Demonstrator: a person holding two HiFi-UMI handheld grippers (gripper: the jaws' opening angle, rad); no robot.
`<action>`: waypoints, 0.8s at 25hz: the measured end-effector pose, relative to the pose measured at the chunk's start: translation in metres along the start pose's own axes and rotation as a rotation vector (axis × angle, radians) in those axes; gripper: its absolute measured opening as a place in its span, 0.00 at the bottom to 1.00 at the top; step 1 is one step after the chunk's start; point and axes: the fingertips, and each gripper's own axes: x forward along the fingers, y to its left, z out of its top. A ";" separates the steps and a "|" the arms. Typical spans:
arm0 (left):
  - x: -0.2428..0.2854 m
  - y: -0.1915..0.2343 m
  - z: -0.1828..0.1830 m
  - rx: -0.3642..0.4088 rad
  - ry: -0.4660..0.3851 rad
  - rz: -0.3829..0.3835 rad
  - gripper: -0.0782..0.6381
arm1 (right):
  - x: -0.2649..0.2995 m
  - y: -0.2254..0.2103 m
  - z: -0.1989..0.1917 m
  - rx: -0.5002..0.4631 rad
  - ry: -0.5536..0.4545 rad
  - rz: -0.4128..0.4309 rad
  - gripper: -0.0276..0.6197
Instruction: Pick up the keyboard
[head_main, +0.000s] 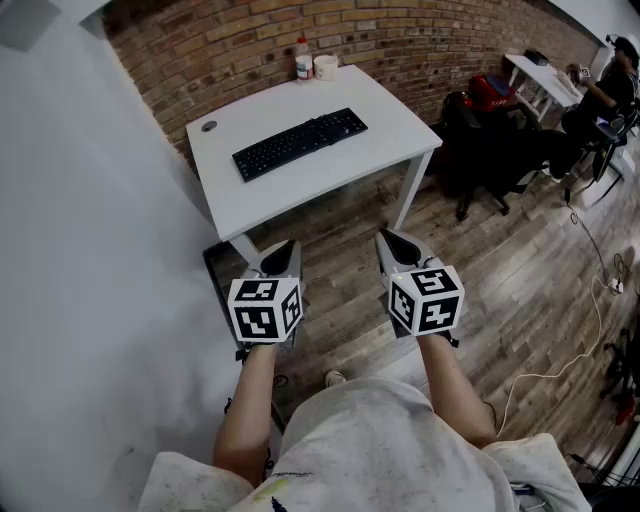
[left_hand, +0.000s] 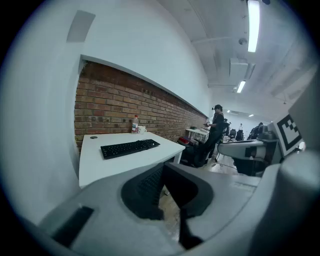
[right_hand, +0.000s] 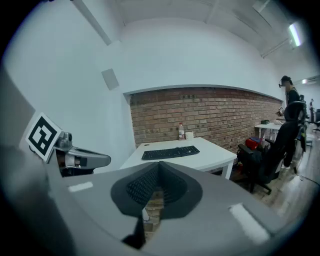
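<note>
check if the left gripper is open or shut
Shut. In the left gripper view the left gripper has its jaws closed together with nothing between them; the keyboard lies untouched on the table.

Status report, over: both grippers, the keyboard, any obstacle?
Left gripper and right gripper shut, empty, short of the table. Keyboard flat on it, untouched. Bottle and mug at far edge, clear of it.

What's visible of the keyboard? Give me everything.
The keyboard is black, long and slim, plastic by its look, with rows of dark keys. It lies flat, keys up, near the middle of the white table, at a slant to its edges. Only the table touches it; the bottle and cup stand apart by the wall. The left gripper and right gripper, both shut, are short of the table.
</note>
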 end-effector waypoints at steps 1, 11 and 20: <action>0.001 0.000 -0.002 -0.002 0.002 -0.001 0.10 | 0.000 0.000 0.000 0.008 -0.007 0.004 0.06; 0.027 -0.001 -0.004 -0.002 0.029 -0.015 0.10 | 0.005 -0.023 -0.010 0.060 -0.007 -0.015 0.06; 0.088 0.008 0.008 0.001 0.051 0.017 0.10 | 0.057 -0.066 -0.005 0.085 -0.007 0.027 0.06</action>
